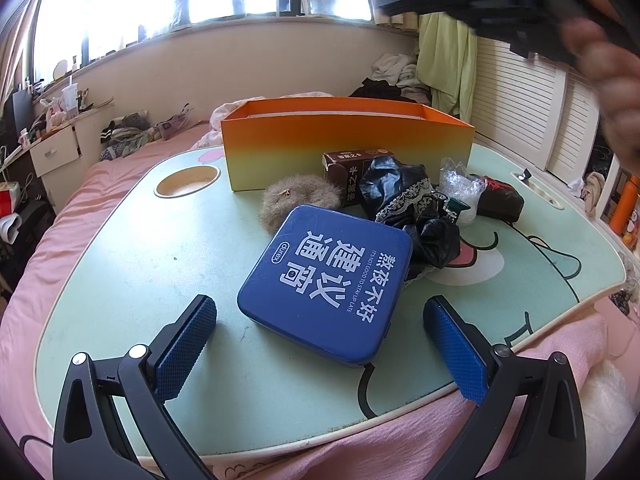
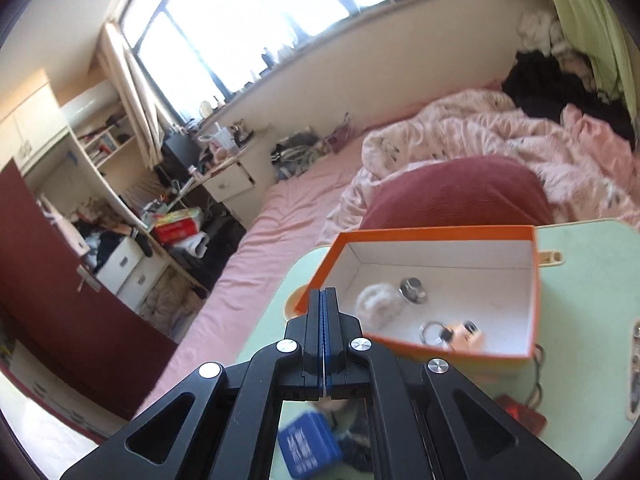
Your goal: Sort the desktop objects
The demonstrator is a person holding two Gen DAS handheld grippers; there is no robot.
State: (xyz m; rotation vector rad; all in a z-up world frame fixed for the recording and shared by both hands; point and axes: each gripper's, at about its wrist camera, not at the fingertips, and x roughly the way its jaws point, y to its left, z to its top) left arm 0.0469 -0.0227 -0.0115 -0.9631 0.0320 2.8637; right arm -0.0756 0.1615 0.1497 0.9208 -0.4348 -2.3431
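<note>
My left claw [image 1: 320, 344] is spread wide just above the counter [image 1: 120, 280], and the blue tin [image 1: 326, 286] lies directly ahead between its fingers, rotated so a corner points back at me and its sides run diagonal to the pads. I judge this the nearer claw for the tin. Just beyond the tin sit a grey fluff ball [image 1: 298, 200], a crumpled black bag [image 1: 404, 208] touching the tin's far right edge, and a brown carton [image 1: 352, 170]. Behind them stands the orange box [image 1: 344, 140]. My right claw [image 2: 324, 336] is pressed closed on nothing, hovering high over the box's near rim.
</note>
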